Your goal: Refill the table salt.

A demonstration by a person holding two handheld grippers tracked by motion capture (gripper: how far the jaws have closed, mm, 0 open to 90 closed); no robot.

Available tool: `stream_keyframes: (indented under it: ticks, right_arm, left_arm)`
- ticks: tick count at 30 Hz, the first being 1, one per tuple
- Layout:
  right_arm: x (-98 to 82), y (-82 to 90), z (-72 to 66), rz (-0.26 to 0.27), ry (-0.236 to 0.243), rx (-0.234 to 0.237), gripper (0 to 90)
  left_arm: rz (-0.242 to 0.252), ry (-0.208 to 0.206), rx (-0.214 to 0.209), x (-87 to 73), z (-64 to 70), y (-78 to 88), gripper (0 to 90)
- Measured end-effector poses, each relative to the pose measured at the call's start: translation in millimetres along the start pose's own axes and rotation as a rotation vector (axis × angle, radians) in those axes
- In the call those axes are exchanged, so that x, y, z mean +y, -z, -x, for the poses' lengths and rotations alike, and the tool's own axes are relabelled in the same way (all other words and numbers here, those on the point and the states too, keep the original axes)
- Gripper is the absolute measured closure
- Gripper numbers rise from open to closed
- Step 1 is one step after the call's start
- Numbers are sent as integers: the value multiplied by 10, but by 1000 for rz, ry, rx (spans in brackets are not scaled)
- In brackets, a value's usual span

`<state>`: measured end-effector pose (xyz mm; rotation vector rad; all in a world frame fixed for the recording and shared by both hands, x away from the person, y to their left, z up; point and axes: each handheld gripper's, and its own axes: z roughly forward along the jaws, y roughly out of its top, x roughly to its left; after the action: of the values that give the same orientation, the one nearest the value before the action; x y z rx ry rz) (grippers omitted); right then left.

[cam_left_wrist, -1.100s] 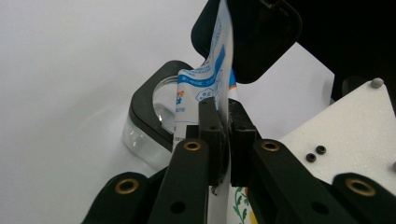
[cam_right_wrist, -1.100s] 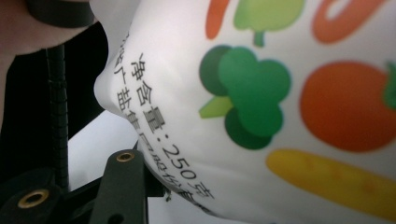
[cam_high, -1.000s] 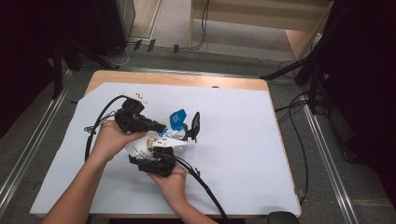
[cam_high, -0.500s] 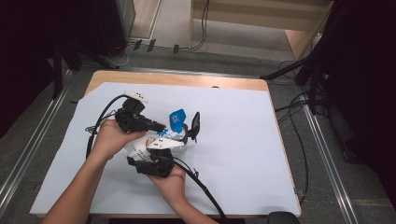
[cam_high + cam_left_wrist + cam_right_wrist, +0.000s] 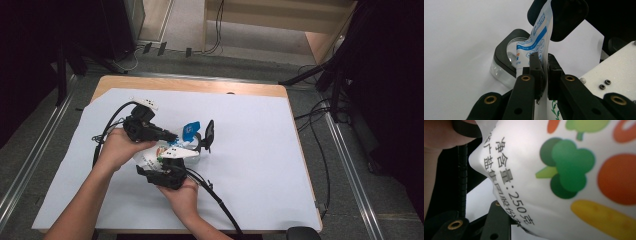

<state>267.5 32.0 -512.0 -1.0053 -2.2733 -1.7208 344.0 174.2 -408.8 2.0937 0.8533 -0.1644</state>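
A wooden bench (image 5: 150,82) under a pale sheet (image 5: 260,165) stands on a grey floor (image 5: 345,200), with cables (image 5: 320,130) trailing off its right edge and dark room around it. Both forearms come in from the bottom of the high view and meet left of the sheet's middle, over a white pouch (image 5: 170,152) with a blue top.

The left hand (image 5: 117,147) holds the left gripper (image 5: 172,136) roughly level, pointing right. Its jaws are clamped on the pouch's upper edge (seen edge-on in the left gripper view), with a clear, black-lidded jar (image 5: 507,58) on the sheet just behind.

The right hand (image 5: 182,192) lies nearer the person. The right gripper (image 5: 175,162) has just been closing with the pouch's printed belly between its jaws; whether the pads press it I cannot tell.
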Motion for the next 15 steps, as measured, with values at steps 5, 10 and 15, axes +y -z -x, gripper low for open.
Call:
stream_keyframes:
  ticks: [5,10,15]
  right_arm:
    - [10,0,7,-6,0,2,612]
    - [33,-22,-3,-28,4,13,583]
    - [36,-37,-31,-35,10,25,563]
  left_arm:
    - [-4,13,-6,8,-21,-4,867]
    - [-22,34,-8,9,-38,1,893]
    - [-23,35,-23,4,-45,21,899]
